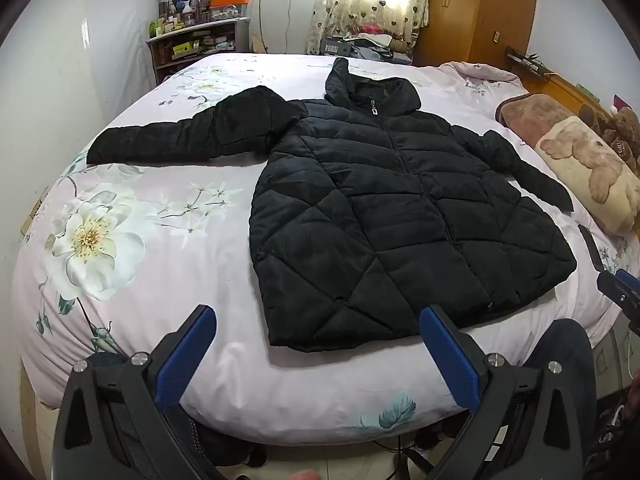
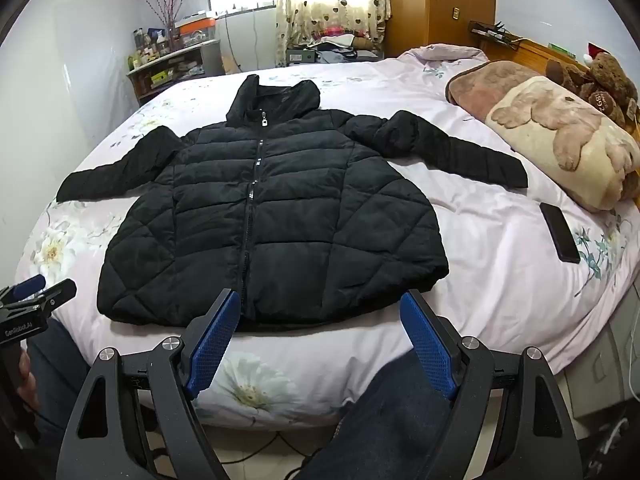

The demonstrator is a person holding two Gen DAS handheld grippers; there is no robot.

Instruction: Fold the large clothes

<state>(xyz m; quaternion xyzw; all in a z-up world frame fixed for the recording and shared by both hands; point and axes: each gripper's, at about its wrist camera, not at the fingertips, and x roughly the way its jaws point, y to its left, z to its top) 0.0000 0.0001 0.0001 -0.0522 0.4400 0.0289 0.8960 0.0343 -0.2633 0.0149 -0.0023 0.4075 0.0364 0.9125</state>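
A black quilted hooded jacket (image 1: 384, 208) lies flat and zipped on the floral bed sheet (image 1: 168, 240), both sleeves spread out to the sides, hem toward me. It also shows in the right wrist view (image 2: 272, 216). My left gripper (image 1: 318, 322) is open and empty, hovering just short of the hem's left corner. My right gripper (image 2: 320, 308) is open and empty, above the hem near the zipper's lower end. The right gripper shows at the left wrist view's right edge (image 1: 618, 292); the left gripper shows at the right wrist view's left edge (image 2: 36, 292).
A black phone (image 2: 559, 232) lies on the sheet right of the jacket. A rolled bear-print blanket (image 2: 560, 136) and teddy bears (image 2: 600, 84) lie at the right, by the headboard. A cluttered shelf (image 1: 196, 44) and a wardrobe (image 1: 480, 8) stand beyond the bed. My legs (image 2: 384, 420) press the bed's near edge.
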